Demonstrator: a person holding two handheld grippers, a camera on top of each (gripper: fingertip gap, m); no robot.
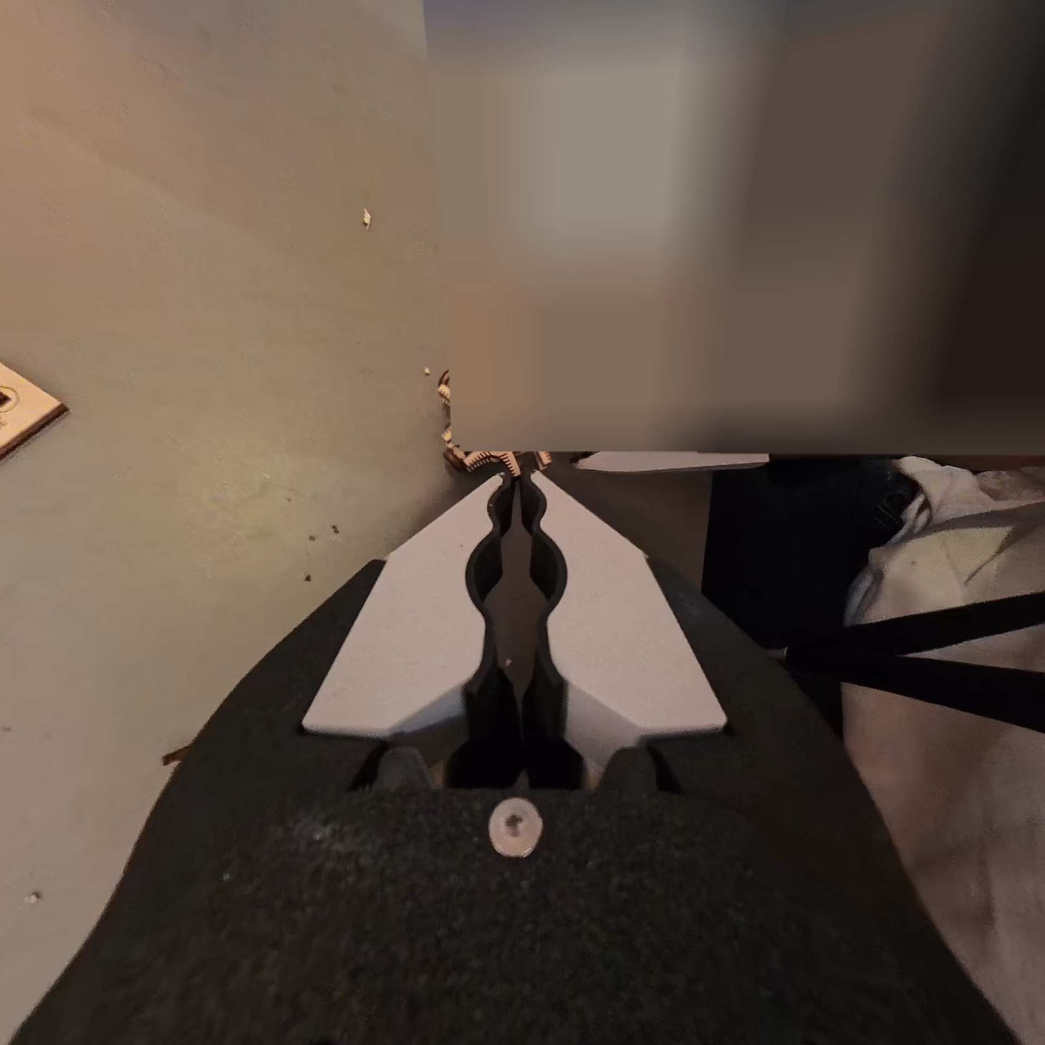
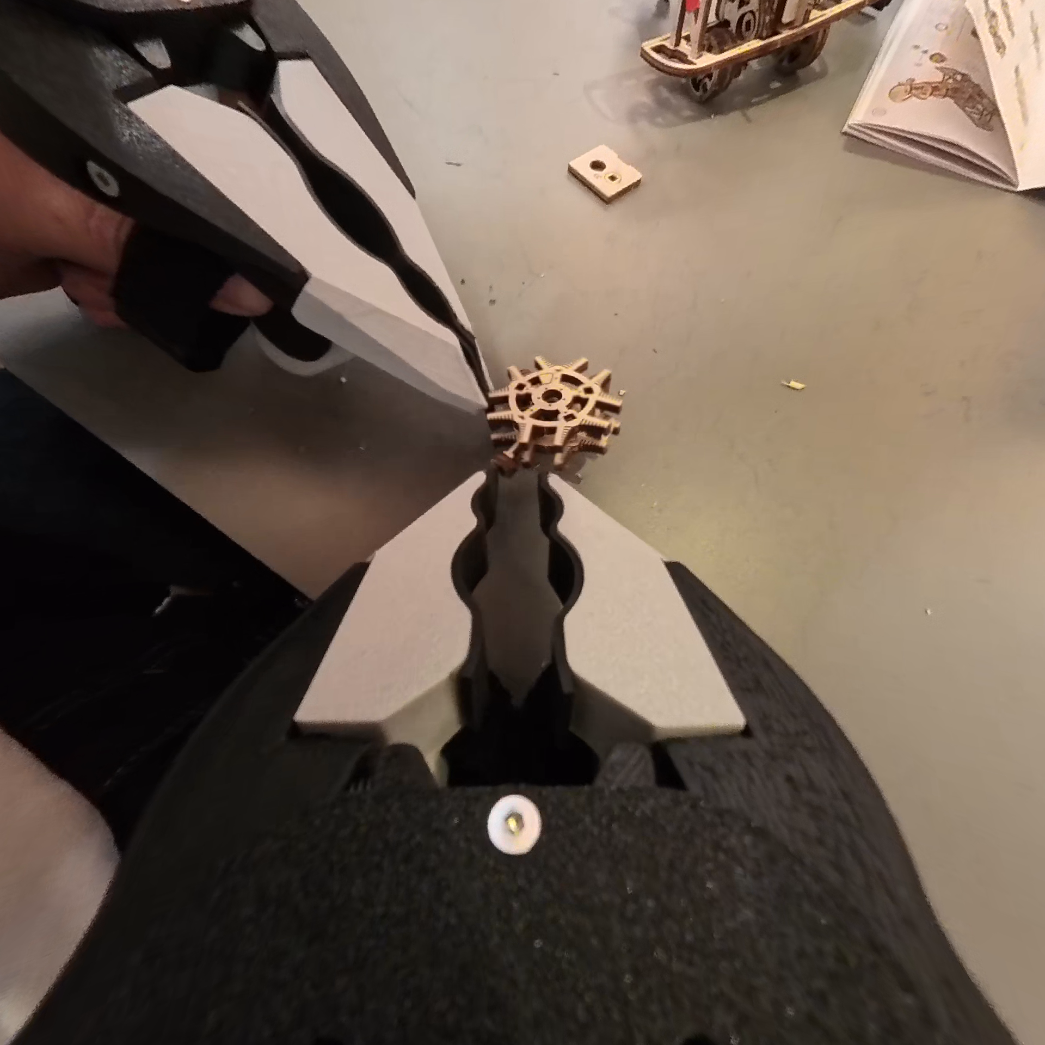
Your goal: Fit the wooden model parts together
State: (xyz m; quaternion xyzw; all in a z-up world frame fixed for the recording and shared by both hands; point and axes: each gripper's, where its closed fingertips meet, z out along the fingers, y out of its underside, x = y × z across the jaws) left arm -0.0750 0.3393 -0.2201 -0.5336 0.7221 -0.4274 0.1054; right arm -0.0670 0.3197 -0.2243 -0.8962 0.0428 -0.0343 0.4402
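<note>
Grey tabletop (image 2: 791, 509) underneath, both my grippers, left (image 2: 485, 396) and right (image 2: 517, 478), clamp the spoked tan wooden gear assembly (image 2: 557, 415); press squarely, gently.

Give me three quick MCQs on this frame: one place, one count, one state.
1. The small square wooden plate lies:
A. flat on the table, apart from the claws
B. in the right claw
C. on the booklet

2. Holes in that plate:
A. none
B. two
C. five

3. The left claw is:
A. wide open
B. out of view
C. shut on the spoked wooden wheel

Key: A, bare table all round it; B, two holes show on its face; C, its tips pinch the wheel's rim.
</note>
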